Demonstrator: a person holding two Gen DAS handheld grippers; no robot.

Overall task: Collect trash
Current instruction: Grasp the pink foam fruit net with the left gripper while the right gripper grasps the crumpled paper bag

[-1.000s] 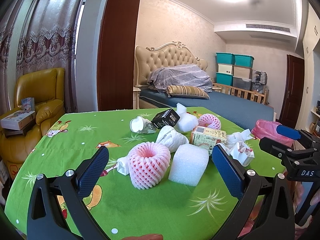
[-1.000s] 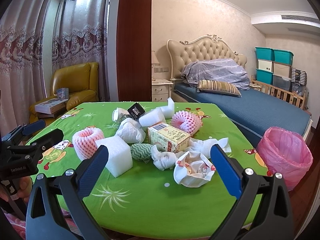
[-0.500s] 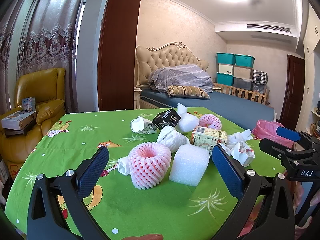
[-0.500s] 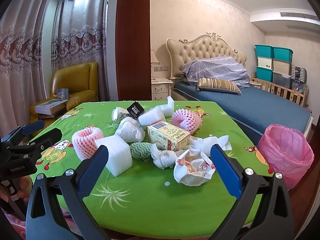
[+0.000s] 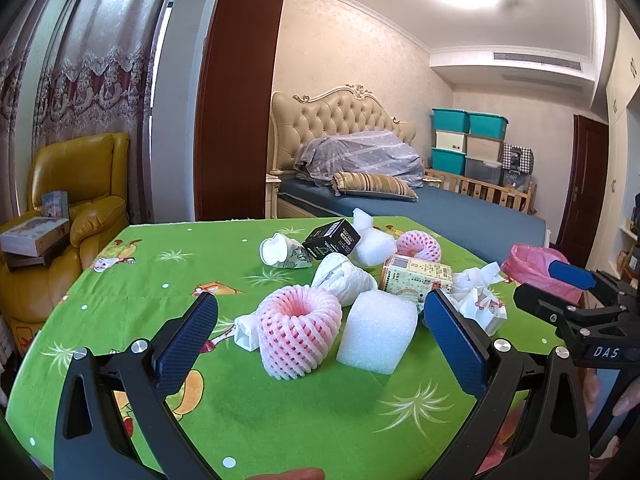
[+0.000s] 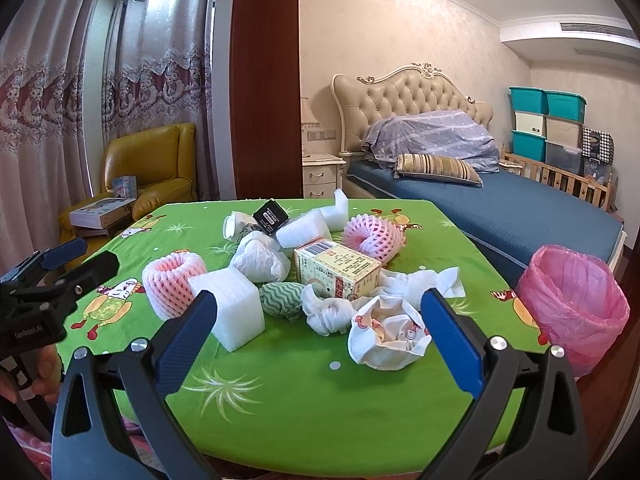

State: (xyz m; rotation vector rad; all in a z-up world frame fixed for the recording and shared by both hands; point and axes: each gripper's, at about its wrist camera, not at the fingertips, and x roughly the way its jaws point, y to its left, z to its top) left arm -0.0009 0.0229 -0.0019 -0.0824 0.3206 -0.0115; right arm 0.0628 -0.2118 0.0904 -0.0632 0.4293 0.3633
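We see a table under a green cartoon-print cloth carrying a loose heap of trash at its centre, and just off its edge at 3 o'clock in the right wrist view stands a bin lined with a pink bag, mouth open. Largest in the heap are two pink foam fruit nets, one at the near left beside a white foam block, the other at the far side. A printed carton lies tilted in the middle, with a white wrapped bundle at its 9 o'clock and a crumpled printed paper wrapper at its 5 o'clock, nearest our right tool. Smaller still are twisted white tissues, a green wavy-patterned wad, a black box and a tipped paper cup at 12 o'clock. Our left gripper is spread wide and empty, framing the near net and foam block; our right gripper is likewise wide and empty, short of the wrapper.
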